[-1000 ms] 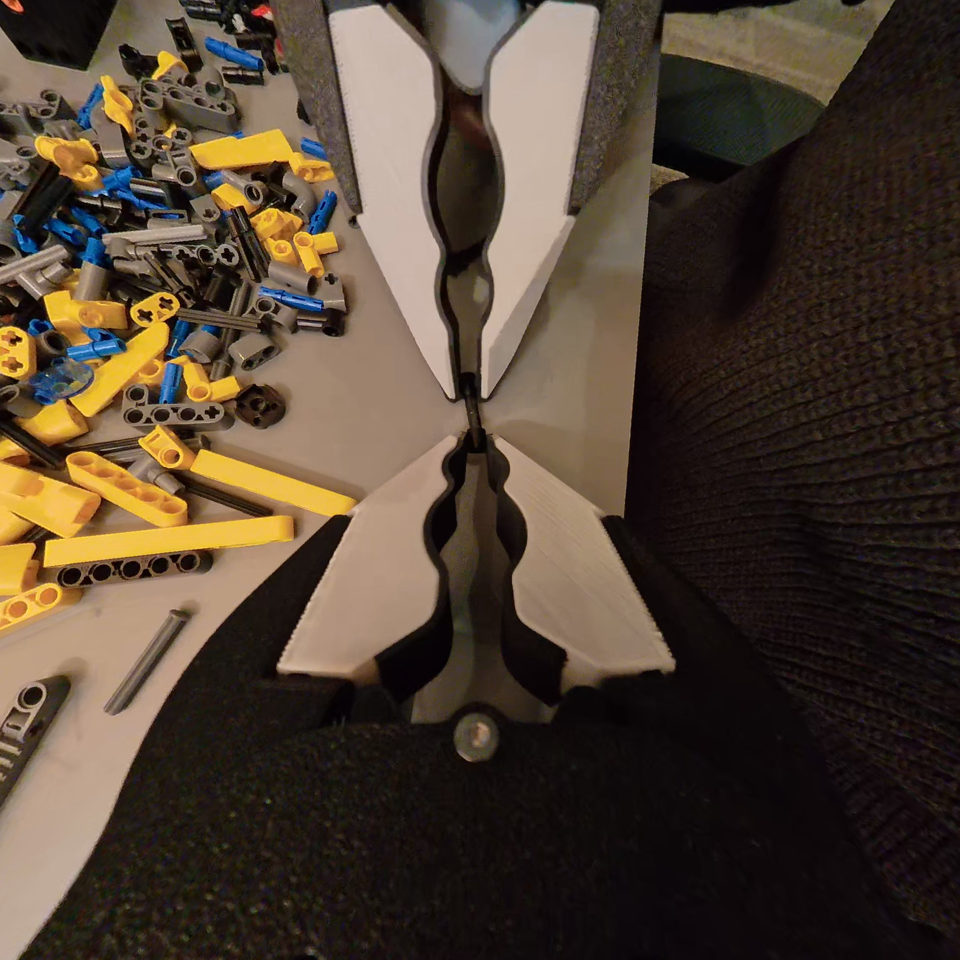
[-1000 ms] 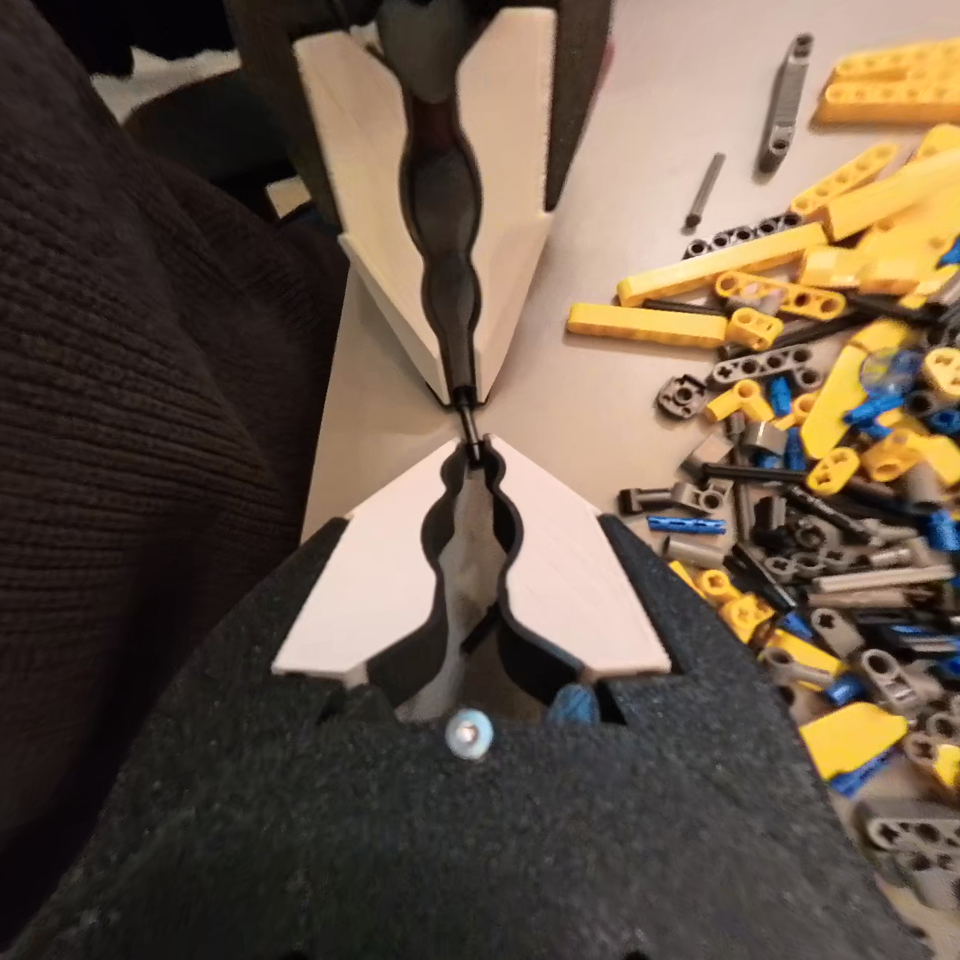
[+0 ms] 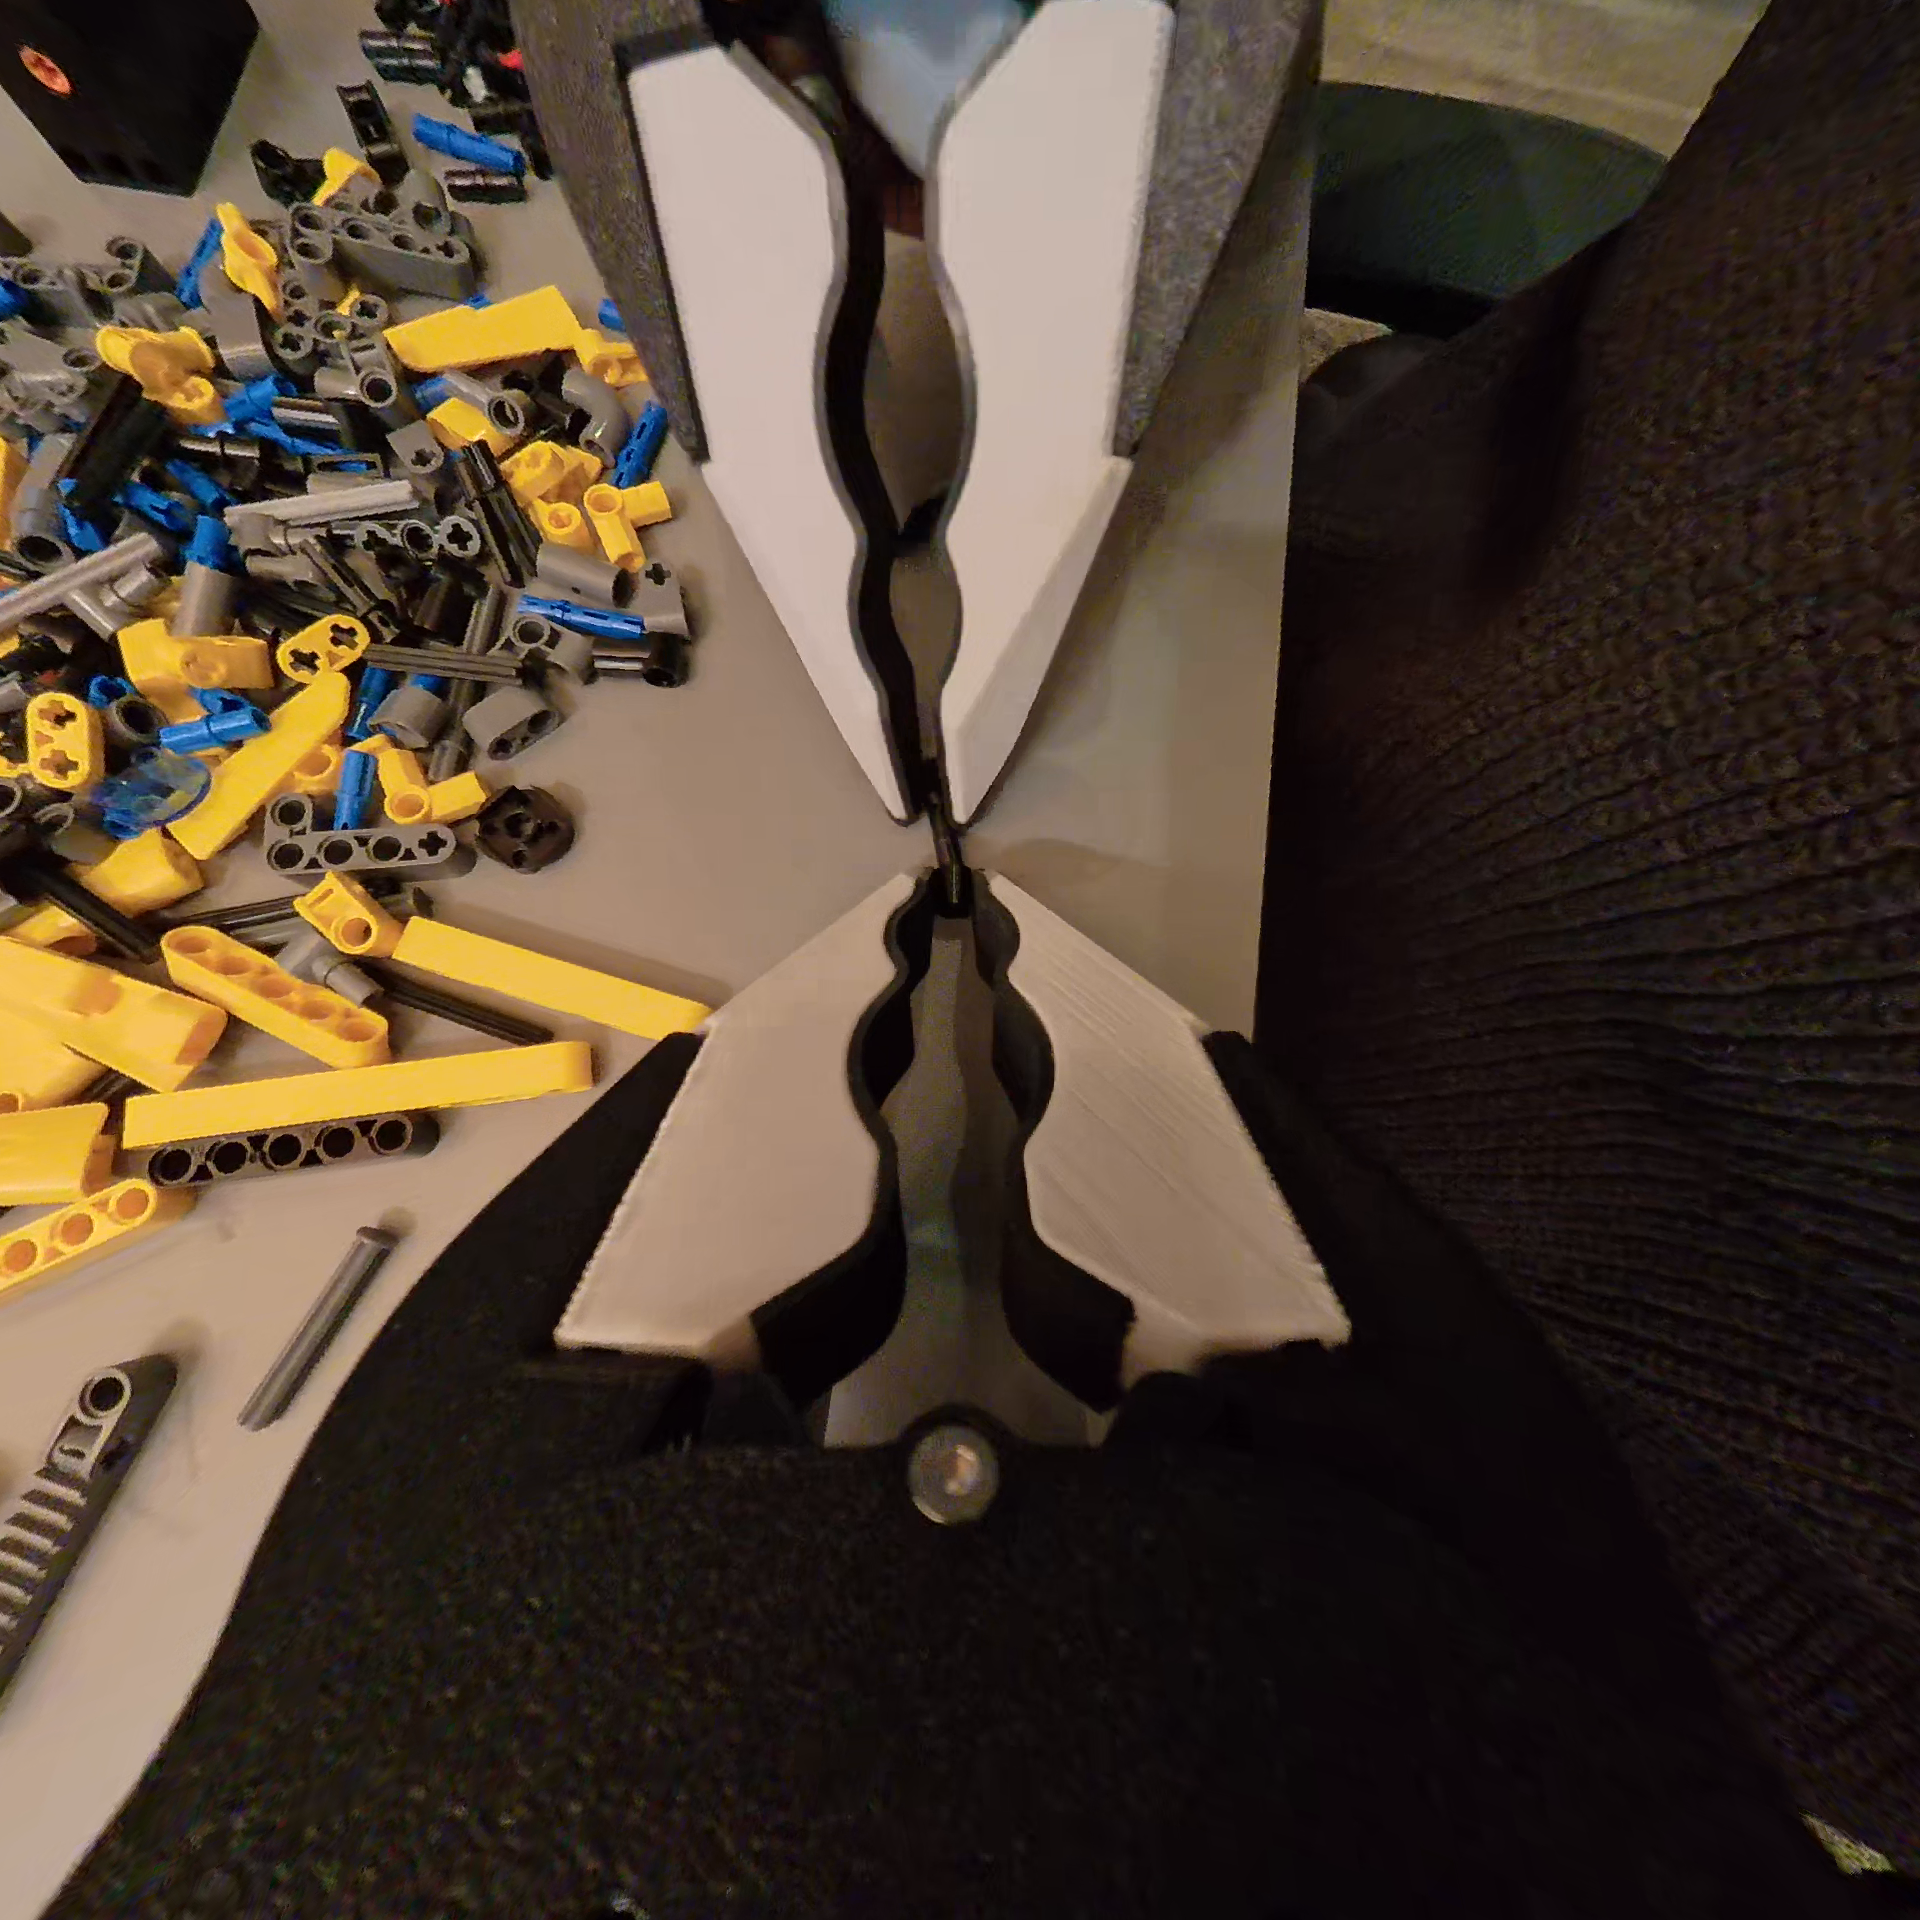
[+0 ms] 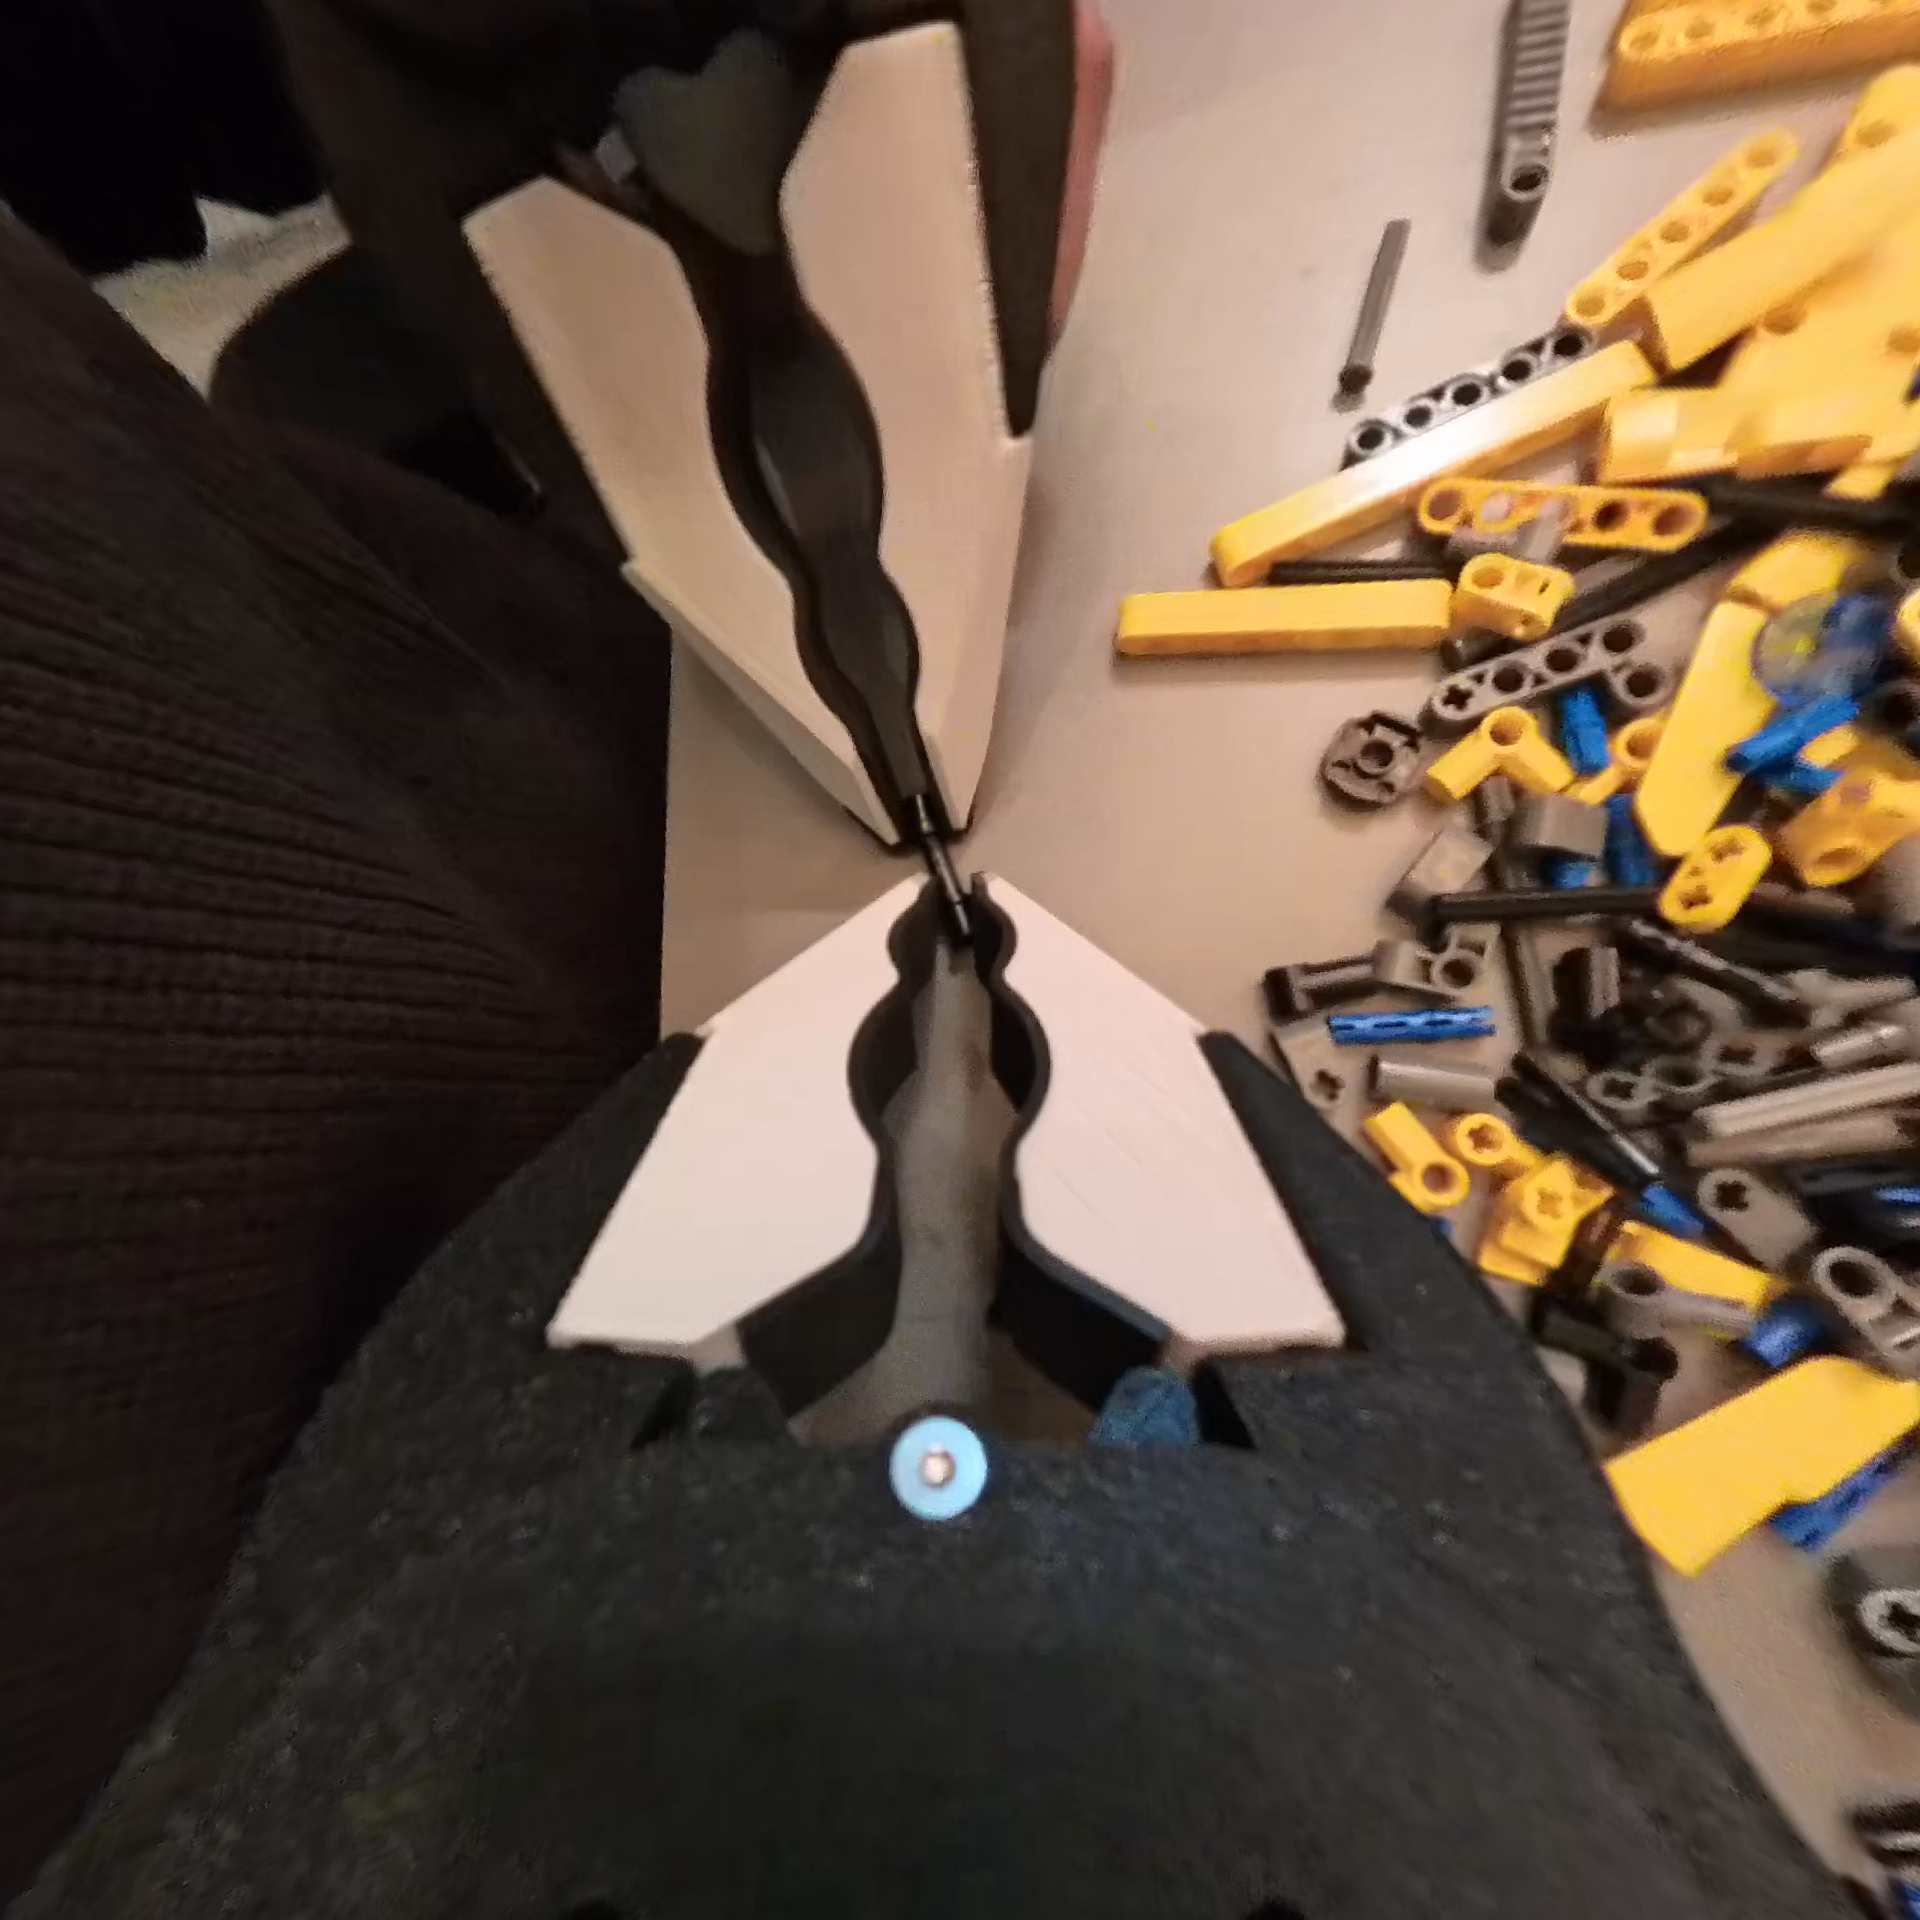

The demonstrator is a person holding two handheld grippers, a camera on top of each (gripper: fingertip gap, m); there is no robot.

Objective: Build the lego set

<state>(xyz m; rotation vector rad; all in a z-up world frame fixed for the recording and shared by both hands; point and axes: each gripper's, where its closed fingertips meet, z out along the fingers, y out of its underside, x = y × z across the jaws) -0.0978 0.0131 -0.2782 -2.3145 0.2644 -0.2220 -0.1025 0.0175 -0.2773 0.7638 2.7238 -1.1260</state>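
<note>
Black pin (image 3: 943,844), short and thin, pinched at both ends: near end between the tips of the left tool (image 3: 951,896), far end between the tips of the right tool (image 3: 928,795), which enters from the top of the left wrist frame. Both tools are pressed together on it, tip to tip, above bare desk (image 3: 665,894). The pin's long axis runs straight along the line joining the two tools, near-vertical at frame centre. Neither tool is nearer; each has one end.

Same item in the right wrist view: pin (image 4: 943,873) tilted slightly up-left, near end in the right tool (image 4: 961,914), far end in the left tool (image 4: 920,816). This view is somewhat blurred.

Other items:
- Heap of yellow, grey, blue and black building parts (image 3: 312,582), left half of the left wrist frame, well apart from the pin.
- Long yellow beam (image 3: 353,1091), lower left, atop a black holed beam (image 3: 291,1148).
- Loose grey rod (image 3: 317,1325), lower left, lying alone.
- Grey toothed bar (image 3: 73,1455), left edge.
- Black box (image 3: 135,83), upper left corner.
- Dark knitted sleeve (image 3: 1610,935), right side, just beside the tools.

Nothing lies between the tool tips other than the pin.
</note>
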